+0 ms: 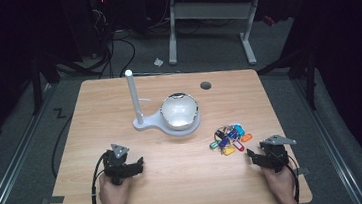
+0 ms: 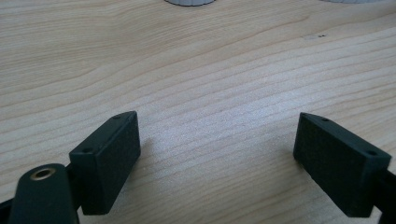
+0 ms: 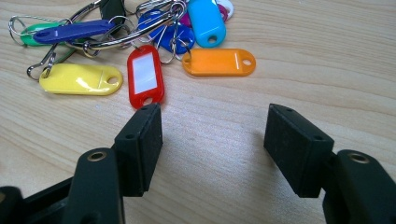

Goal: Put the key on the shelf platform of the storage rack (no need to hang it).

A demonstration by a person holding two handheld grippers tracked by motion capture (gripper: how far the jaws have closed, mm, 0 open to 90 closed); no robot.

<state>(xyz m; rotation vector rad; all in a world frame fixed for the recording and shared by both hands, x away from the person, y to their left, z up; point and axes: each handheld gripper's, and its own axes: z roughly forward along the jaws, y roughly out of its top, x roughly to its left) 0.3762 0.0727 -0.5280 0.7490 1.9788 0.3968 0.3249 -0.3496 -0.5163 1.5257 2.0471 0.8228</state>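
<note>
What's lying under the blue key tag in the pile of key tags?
In the right gripper view the dark blue tag lies across a green tag, whose left end shows, and over metal rings. The rest of the green tag is covered. Bare table lies between the open right gripper jaws.

The pale round base (image 2: 189,2) is cut off by the left gripper view's top edge. In the right gripper view, the white plastic key tag (image 3: 226,6) is half hidden behind the light-blue plastic key tag (image 3: 206,22).

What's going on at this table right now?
A person holds a gripper in each hand at the near edge of a wooden table. The left gripper and right gripper are both open and empty. The right one faces a bunch of key tags. A white stand with a bowl sits mid-table.
</note>
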